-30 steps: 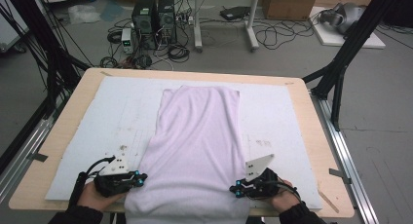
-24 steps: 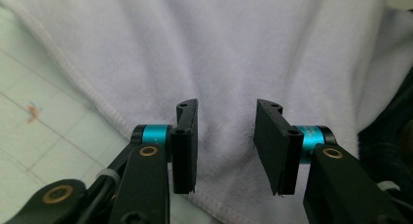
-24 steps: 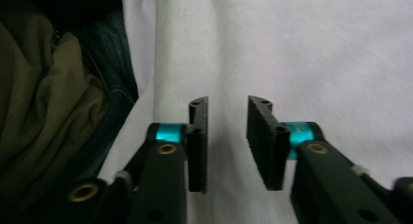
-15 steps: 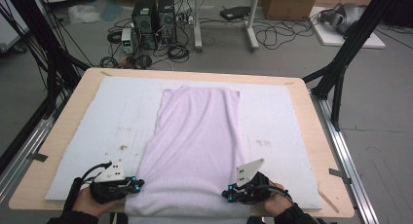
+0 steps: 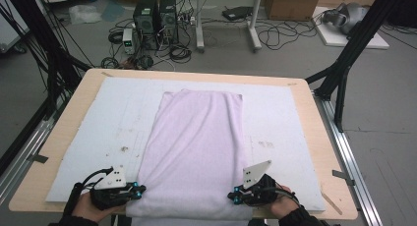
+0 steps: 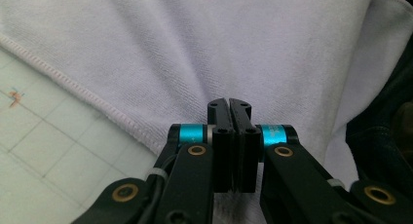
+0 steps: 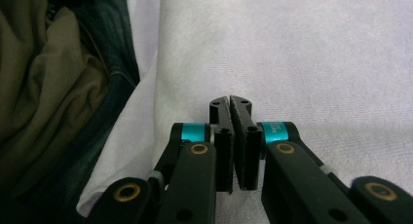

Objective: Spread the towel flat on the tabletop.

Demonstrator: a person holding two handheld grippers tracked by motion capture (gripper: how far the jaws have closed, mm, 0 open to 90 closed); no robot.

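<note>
Lilac terry cloth, a towel [image 5: 199, 147], is lying lengthwise down the middle of the white gridded mat [image 5: 108, 118], its far edge flat and its near end spilling over the table's front edge toward the person. At the two near corners the grippers are sitting on the cloth: the left gripper [image 5: 138, 190] at the towel's left hem, the right gripper [image 5: 232, 196] at its right side. In the left gripper view the black jaws are standing pressed together over the pile beside the stitched hem [image 6: 73, 87]; whether a fold is pinched between them I cannot tell. The right gripper [image 7: 230, 103] is showing the same closed jaws, cloth behind them. By my reading, a fold or a pull is being set up. If either pinch is only catching loops, that corner could be slipping free on the lift, leaving the towel skewed. Uneven pulling could be dragging it off the wooden table [image 5: 324, 152].
</note>
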